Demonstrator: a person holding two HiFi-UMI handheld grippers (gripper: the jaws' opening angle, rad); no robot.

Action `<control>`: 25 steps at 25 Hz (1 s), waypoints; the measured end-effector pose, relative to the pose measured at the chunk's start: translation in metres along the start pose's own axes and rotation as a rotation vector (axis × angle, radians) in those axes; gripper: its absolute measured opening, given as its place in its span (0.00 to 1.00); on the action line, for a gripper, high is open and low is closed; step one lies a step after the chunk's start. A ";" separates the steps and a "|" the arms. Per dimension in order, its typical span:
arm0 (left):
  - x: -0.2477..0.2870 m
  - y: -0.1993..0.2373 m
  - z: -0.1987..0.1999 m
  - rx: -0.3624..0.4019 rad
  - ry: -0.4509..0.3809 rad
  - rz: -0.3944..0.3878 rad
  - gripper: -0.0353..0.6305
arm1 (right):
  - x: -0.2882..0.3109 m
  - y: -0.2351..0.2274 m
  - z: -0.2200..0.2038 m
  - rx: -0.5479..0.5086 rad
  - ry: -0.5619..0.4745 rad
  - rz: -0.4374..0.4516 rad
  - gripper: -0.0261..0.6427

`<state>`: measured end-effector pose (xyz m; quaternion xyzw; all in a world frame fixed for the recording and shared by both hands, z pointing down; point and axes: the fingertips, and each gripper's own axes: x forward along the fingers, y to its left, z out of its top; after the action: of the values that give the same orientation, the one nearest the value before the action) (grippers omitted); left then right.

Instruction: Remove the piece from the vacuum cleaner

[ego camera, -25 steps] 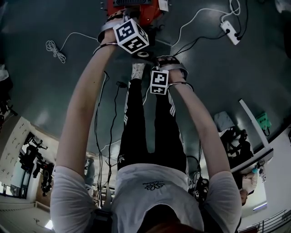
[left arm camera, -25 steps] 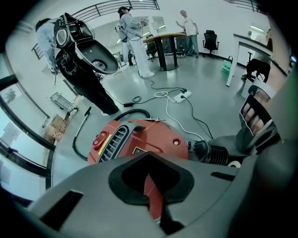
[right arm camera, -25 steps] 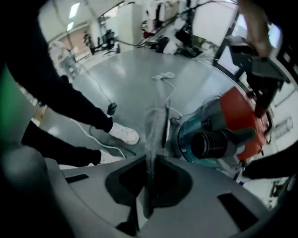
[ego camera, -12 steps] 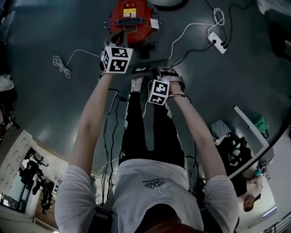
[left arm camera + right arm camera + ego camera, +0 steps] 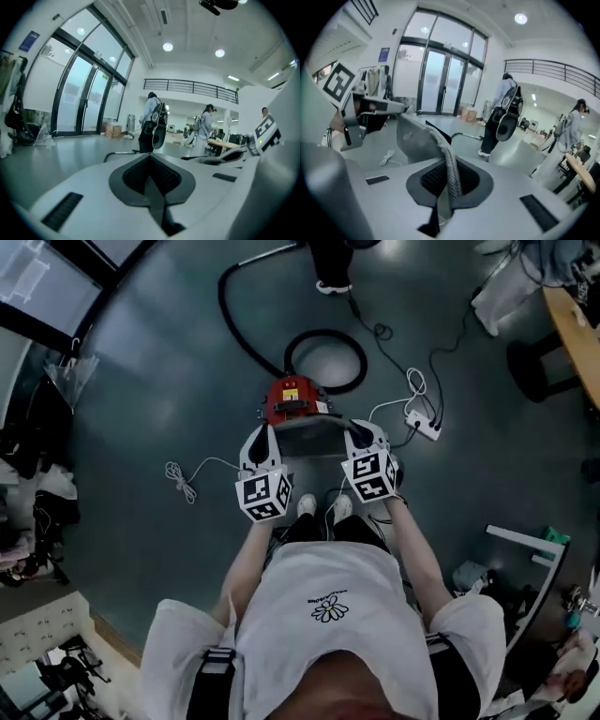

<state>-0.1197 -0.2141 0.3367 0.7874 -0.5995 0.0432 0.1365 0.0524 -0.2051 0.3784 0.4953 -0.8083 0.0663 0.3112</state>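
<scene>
**Grey piece lifted off the red vacuum cleaner**

Both tongs have been lifted up from low beside the vacuum cleaner (image 5: 291, 397), and a grey piece (image 5: 314, 439) has been brought up with them. The piece is now held flat in the air between the two tongs, above the floor (image 5: 141, 390) and in front of the shoes (image 5: 307, 505).

The right tongs (image 5: 361, 442) are closed tight on the piece. In the right gripper view its bumpy edge is seen pinched between the jaws of the right tongs (image 5: 447, 180), and the rest of the piece (image 5: 412, 136) is stretched away toward the left tongs (image 5: 370, 107).

The left tongs (image 5: 261, 444) are seen at the other end of the piece. In the left gripper view the jaws of the left tongs (image 5: 151, 176) are pressed together, and nothing can be made out between them. It cannot be told whether the piece is gripped there.

The near side of the vacuum cleaner is hidden behind the piece. The black hose (image 5: 323, 357) is looped behind the vacuum cleaner and is cut off at the top edge. A power strip (image 5: 422, 423) and a white cord (image 5: 183, 479) are seen lying on the floor.
</scene>
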 end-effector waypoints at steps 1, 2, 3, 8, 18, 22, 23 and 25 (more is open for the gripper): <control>-0.008 -0.006 0.019 0.010 -0.040 -0.008 0.06 | -0.016 -0.008 0.023 -0.003 -0.046 -0.024 0.08; -0.014 -0.012 0.039 0.031 -0.082 -0.019 0.06 | -0.031 -0.017 0.043 -0.010 -0.090 -0.051 0.08; -0.017 -0.018 0.060 0.052 -0.125 -0.030 0.06 | -0.044 -0.025 0.062 -0.017 -0.132 -0.080 0.08; -0.030 -0.023 0.147 0.073 -0.296 -0.031 0.06 | -0.098 -0.056 0.132 0.072 -0.309 -0.197 0.08; -0.045 -0.014 0.176 0.099 -0.371 -0.021 0.06 | -0.120 -0.063 0.164 0.211 -0.428 -0.195 0.08; -0.043 -0.008 0.174 0.101 -0.362 -0.017 0.06 | -0.120 -0.056 0.161 0.222 -0.429 -0.180 0.08; -0.042 -0.006 0.174 0.097 -0.360 -0.015 0.06 | -0.120 -0.055 0.161 0.221 -0.427 -0.176 0.08; -0.041 -0.005 0.173 0.094 -0.357 -0.014 0.06 | -0.118 -0.055 0.162 0.218 -0.420 -0.171 0.08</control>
<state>-0.1429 -0.2214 0.1603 0.7922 -0.6061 -0.0704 -0.0088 0.0650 -0.2098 0.1708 0.5953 -0.7986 0.0221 0.0857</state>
